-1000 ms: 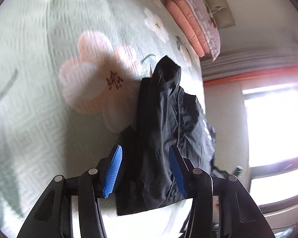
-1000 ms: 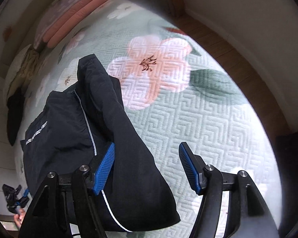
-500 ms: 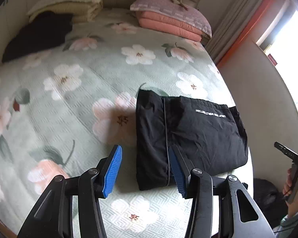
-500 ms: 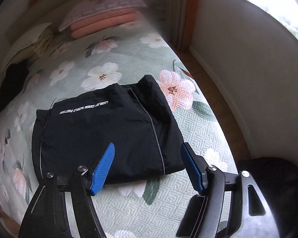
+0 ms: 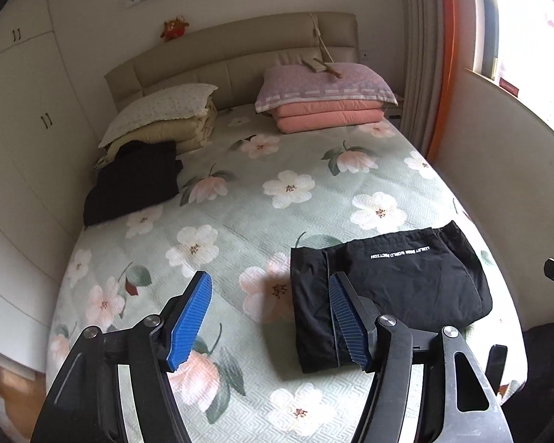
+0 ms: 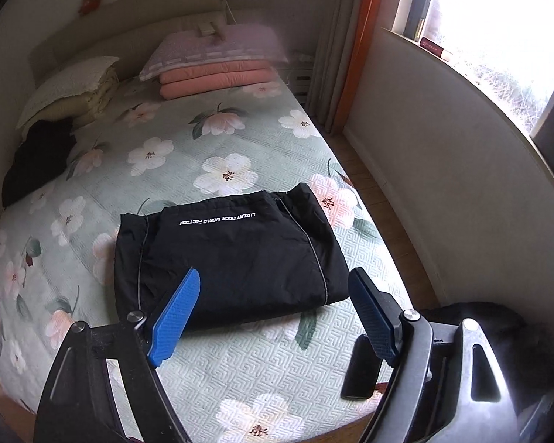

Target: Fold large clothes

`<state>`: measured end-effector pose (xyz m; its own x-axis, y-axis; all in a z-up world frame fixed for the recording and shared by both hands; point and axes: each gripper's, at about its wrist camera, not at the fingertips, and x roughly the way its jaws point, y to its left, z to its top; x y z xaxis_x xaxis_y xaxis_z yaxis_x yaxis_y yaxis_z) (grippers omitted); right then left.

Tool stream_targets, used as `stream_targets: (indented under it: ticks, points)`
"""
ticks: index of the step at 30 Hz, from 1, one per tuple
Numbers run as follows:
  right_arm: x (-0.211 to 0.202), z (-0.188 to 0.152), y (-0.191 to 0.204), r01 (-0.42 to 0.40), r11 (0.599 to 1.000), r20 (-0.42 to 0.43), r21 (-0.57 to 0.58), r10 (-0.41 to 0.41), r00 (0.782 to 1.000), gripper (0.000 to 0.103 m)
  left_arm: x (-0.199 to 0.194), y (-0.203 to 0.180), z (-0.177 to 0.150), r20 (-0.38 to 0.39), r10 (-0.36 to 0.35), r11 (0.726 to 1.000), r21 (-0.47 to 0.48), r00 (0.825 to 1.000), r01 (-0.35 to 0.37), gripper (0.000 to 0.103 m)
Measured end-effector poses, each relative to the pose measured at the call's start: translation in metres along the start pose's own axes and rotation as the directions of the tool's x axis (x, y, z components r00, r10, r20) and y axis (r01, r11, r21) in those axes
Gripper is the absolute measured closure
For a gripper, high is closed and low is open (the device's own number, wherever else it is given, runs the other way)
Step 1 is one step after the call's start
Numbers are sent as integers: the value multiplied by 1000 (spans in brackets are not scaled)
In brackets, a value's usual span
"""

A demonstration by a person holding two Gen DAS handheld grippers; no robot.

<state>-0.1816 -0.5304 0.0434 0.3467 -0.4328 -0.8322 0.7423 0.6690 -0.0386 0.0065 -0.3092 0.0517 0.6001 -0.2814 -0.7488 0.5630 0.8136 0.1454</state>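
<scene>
One line of white print runs across the folded black garment point(image 6: 232, 254) — seen upside down from the right wrist view, it reads "LUXURY DOOR WORLD FACTION" (the first word is probably that; the letters are small). In the left wrist view the same line point(image 5: 400, 253) is too small to read.

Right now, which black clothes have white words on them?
The folded jacket near the bed's foot, below both open claws. The other black pile by the cream pillows shows no writing.

garment point(image 6: 232, 258): black | bedspread point(image 5: 240, 203): pale green, pink-white floral | fingers point(image 5: 190, 321): blue
</scene>
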Motion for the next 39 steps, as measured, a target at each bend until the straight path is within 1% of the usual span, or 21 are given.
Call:
stream_targets:
  ticks: [1,5,6,9,10,15,18,20,28,33,35,39]
  points:
    - [-6,1,3,-2,1000,-1,10,2,1000,18,-5,-4,3,-3,2,1000,5,1000,-2,35]
    - [-30,5,19,-8,1000,5,2,8,1000,17,-11,-19,8,-21,-47,999,6,999,47,35]
    - [-34,6,23,1,1000,11,-11,-1,1000,17,-13,-23,8,-20,-62,998,4,998,62,35]
    - [-39,6,32,34,999,30,-42,-33,999,14,-11,-38,4,-28,-76,997,20,997,77,35]
    - [-39,5,33,37,998,29,-44,-36,999,14,-10,-44,1,-41,-78,996,27,996,79,35]
    - [-29,1,31,-13,999,-13,-34,12,1000,14,5,-73,-14,-115,-96,993,50,989,103,35]
    - [-20,0,29,-38,998,-34,-55,36,999,14,9,-85,-17,-137,-91,995,38,986,97,35]
    - [-16,1,28,-46,996,-41,-78,43,998,14,8,-94,-16,-152,-99,994,33,983,106,35]
    - [6,7,11,-88,983,-84,-160,75,994,14,7,-126,-14,-204,-61,998,13,977,65,35]
    - [19,8,2,-111,978,-108,-175,93,990,14,10,-138,-19,-235,-35,999,0,971,36,35]
    - [23,8,-1,-112,978,-113,-175,93,989,14,12,-142,-20,-248,-16,1000,-1,969,16,35]
    - [33,13,-8,-116,977,-126,-176,95,987,14,14,-144,-21,-264,-2,1000,-10,965,-1,35]
